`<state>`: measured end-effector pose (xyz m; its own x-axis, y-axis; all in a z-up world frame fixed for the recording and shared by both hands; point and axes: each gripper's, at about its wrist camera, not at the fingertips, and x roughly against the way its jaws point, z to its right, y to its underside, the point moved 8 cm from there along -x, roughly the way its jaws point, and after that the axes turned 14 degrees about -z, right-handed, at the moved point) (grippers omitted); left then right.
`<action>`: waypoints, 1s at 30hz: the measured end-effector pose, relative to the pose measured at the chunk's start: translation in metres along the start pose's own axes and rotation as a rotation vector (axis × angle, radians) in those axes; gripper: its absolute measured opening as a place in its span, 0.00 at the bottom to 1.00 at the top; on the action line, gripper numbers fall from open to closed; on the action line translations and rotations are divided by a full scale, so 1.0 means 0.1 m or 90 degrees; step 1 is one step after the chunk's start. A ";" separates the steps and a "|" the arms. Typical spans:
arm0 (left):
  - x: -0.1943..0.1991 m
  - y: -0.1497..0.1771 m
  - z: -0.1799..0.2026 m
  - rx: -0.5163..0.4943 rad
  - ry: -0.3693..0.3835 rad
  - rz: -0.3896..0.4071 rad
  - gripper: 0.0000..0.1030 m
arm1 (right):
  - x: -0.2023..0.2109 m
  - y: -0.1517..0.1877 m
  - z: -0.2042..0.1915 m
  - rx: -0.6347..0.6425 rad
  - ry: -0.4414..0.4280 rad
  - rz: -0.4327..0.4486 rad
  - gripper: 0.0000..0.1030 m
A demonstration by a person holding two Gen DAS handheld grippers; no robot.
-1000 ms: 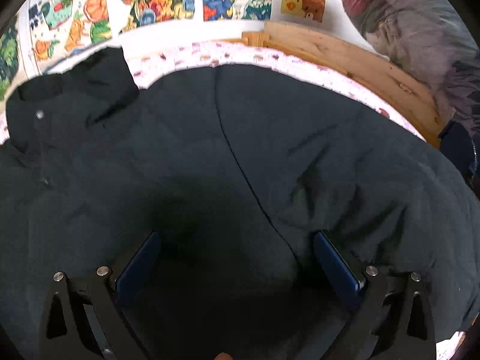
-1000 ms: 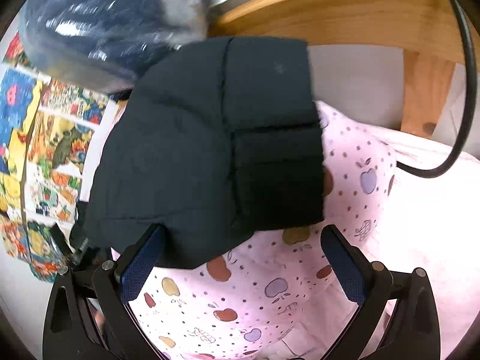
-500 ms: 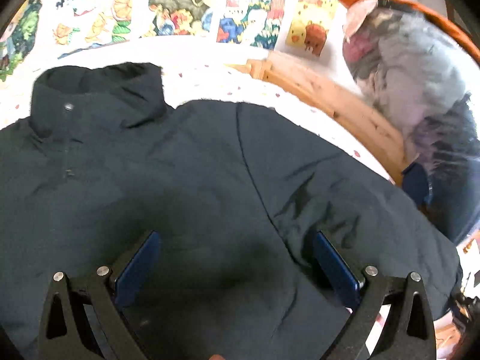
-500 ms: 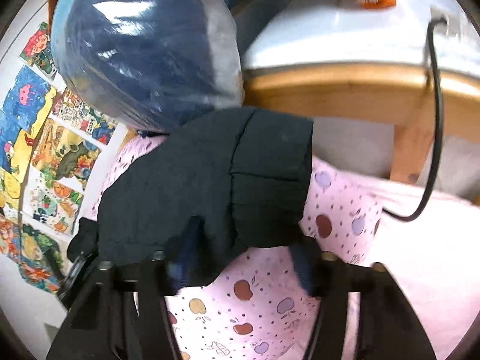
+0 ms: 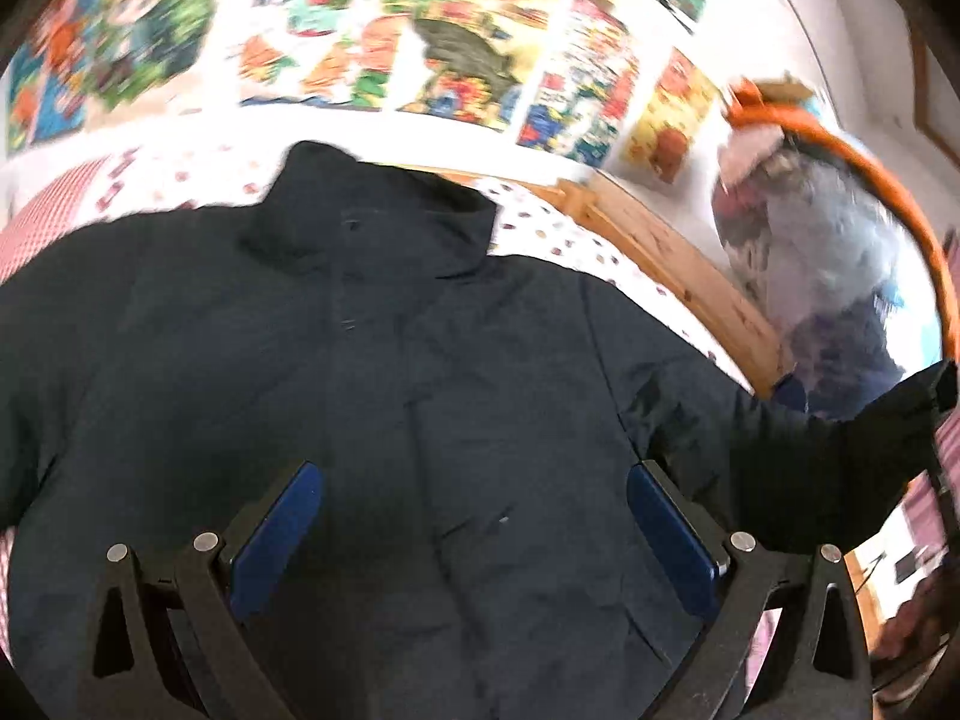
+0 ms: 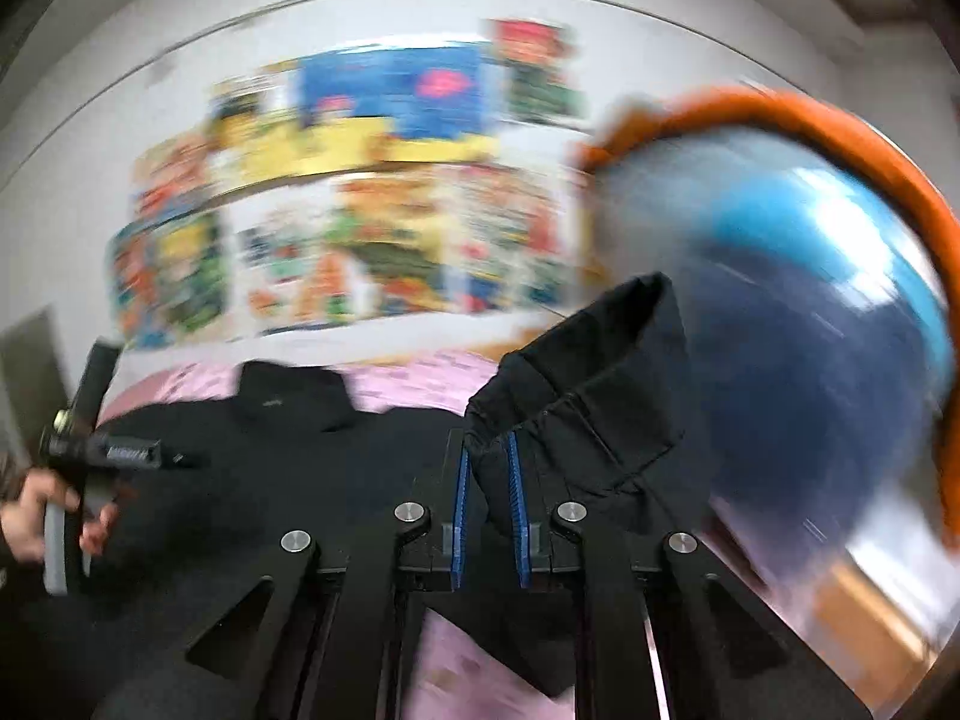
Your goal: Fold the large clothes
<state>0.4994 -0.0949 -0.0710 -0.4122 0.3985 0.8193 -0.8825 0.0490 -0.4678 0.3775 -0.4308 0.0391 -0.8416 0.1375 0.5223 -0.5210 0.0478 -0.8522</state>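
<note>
Sleeve cuff pinched and lifted over a dark jacket spread on the bed.

The right gripper (image 6: 487, 468) is clamped on the sleeve cuff (image 6: 600, 396), raised centre-right of its blurred view. The left gripper (image 5: 474, 516), jaws spread wide, hovers over the jacket (image 5: 372, 396), which fills the lower frame on the pink patterned sheet (image 5: 540, 228), apparently face up; posters (image 5: 456, 48) line the top.

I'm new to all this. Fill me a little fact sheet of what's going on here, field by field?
garment: dark jacket, spread front up, collar toward the wall
surface: pink patterned bedsheet
right gripper: shut on the sleeve cuff, lifted
left gripper: open, over the jacket's front
background: colourful posters, wooden bed frame
</note>
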 end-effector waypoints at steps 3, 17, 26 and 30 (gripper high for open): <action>0.15 0.05 -0.25 0.041 0.027 0.005 1.00 | -0.11 -0.07 -0.60 0.080 -0.059 -0.008 0.10; -0.09 0.19 -0.54 0.145 0.260 -0.058 0.99 | -0.49 1.23 -2.17 0.298 -0.217 -0.176 0.10; -0.59 0.39 -0.13 0.132 0.310 -0.153 0.99 | -0.45 1.55 -2.24 0.299 -0.229 -0.208 0.10; -0.75 0.45 -0.07 0.163 0.316 -0.197 0.88 | -0.45 1.55 -2.28 0.300 -0.229 -0.208 0.10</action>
<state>0.4920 -0.1159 -0.1558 -0.0291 0.7808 0.6242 -0.9954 0.0343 -0.0894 0.3669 -0.2039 -0.1240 -0.5825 -0.1522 0.7984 -0.6946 -0.4169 -0.5863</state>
